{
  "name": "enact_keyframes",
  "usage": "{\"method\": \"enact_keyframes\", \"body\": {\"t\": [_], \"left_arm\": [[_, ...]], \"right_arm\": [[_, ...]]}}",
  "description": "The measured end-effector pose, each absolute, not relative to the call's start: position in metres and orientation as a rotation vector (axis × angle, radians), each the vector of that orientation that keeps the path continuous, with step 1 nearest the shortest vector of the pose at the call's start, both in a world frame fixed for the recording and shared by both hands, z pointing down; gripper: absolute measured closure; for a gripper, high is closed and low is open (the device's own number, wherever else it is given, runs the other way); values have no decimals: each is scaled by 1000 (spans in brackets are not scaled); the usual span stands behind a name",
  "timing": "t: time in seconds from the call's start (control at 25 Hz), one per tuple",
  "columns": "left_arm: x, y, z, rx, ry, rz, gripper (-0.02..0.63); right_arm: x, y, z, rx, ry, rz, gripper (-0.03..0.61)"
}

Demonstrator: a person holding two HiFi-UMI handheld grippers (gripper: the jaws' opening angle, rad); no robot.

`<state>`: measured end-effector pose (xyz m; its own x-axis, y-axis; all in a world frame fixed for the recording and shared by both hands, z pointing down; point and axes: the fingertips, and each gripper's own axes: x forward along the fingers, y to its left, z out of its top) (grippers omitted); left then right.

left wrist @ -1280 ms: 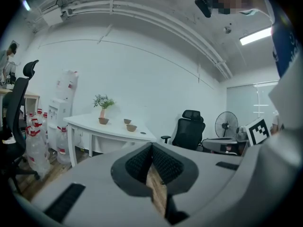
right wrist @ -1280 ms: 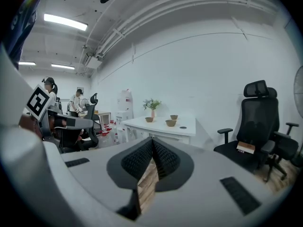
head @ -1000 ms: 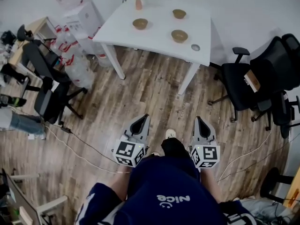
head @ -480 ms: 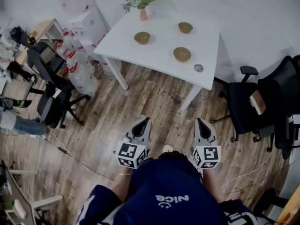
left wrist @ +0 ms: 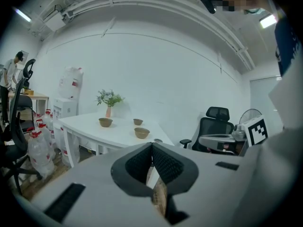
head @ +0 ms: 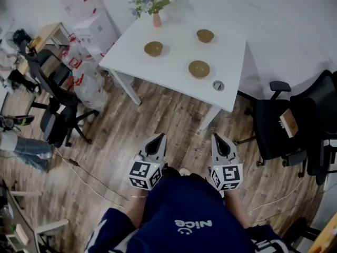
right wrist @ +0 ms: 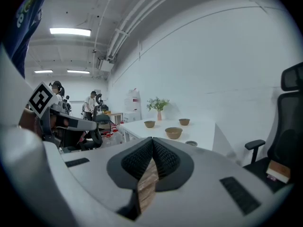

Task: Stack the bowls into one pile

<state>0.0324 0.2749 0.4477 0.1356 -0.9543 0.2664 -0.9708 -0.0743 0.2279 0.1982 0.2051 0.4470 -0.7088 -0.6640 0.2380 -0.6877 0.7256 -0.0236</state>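
3 bowls (head: 199,68) + vase (head: 157,20) on table (head: 176,62)

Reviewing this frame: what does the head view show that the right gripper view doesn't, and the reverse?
Only the head view: the right gripper's marker cube and the cables across the floor. Only the right gripper view: ceiling lights, ceiling pipes, and that gripper's jaws meeting with nothing held. Both: the white table carrying the near bowl, left bowl and far bowl, all unstacked, plus the flower vase and a small round item.
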Motion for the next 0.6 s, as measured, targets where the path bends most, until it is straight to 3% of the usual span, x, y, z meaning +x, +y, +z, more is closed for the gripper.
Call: {"method": "enact_keyframes", "body": {"t": [0.6], "left_arm": [[46,217,455,2230,-1659,-25,595]], "right_arm": [[207,173,470,1157,-2628,231,555]]}}
